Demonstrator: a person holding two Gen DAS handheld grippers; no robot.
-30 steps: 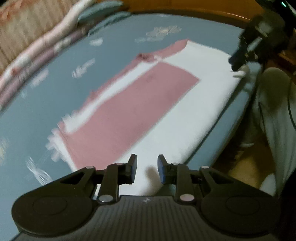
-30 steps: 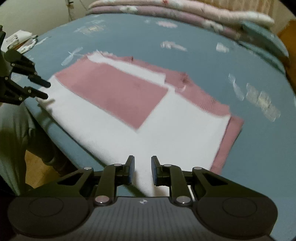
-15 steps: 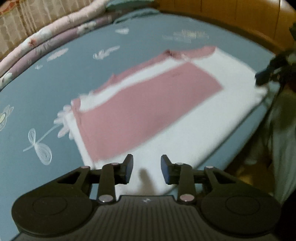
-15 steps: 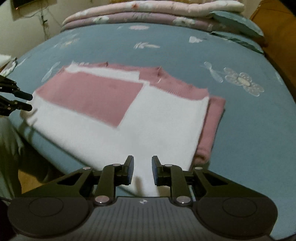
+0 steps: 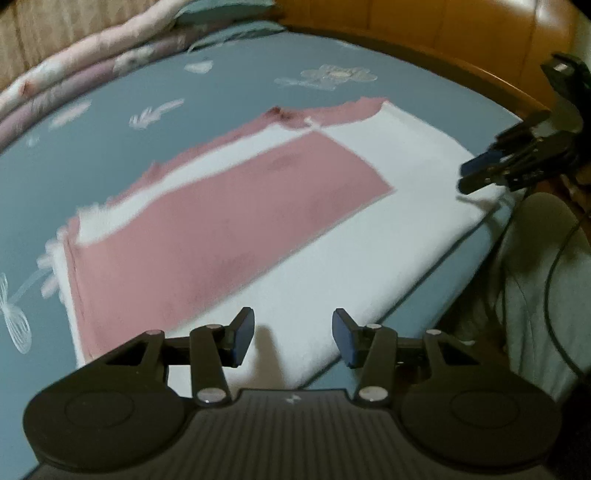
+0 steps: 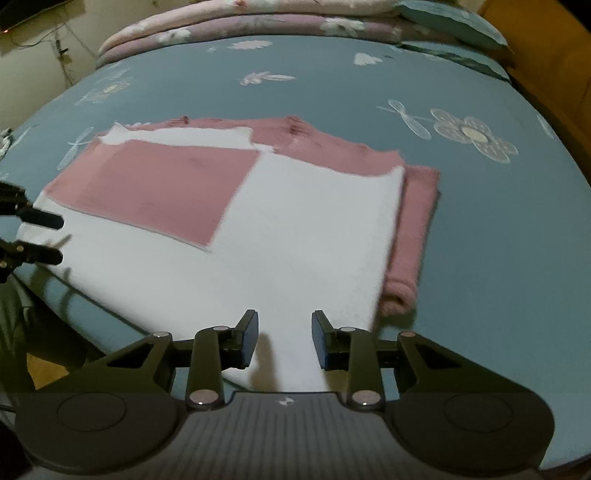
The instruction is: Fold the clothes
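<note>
A pink and white sweater [image 5: 295,229] lies flat on the blue bed, partly folded, with a pink sleeve laid across the white body; it also shows in the right wrist view [image 6: 280,221]. A pink sleeve [image 6: 410,236] lies folded along its right edge. My left gripper [image 5: 293,341] is open and empty above the sweater's near white edge. My right gripper [image 6: 284,341] is open and empty above the near white hem. Each gripper shows in the other's view, the right one [image 5: 517,162] at the right and the left one [image 6: 26,236] at the left.
The blue flowered bedsheet [image 6: 498,240] surrounds the sweater. Folded pink quilts [image 6: 258,22] and a teal pillow [image 6: 450,22] lie at the far end. A wooden bed frame [image 5: 424,40] runs along the back. The person's grey-trousered leg [image 5: 539,266] is by the bed's edge.
Both grippers have opened wider. Both views have shifted over the sweater's near edge, and the sweater itself lies as before.
</note>
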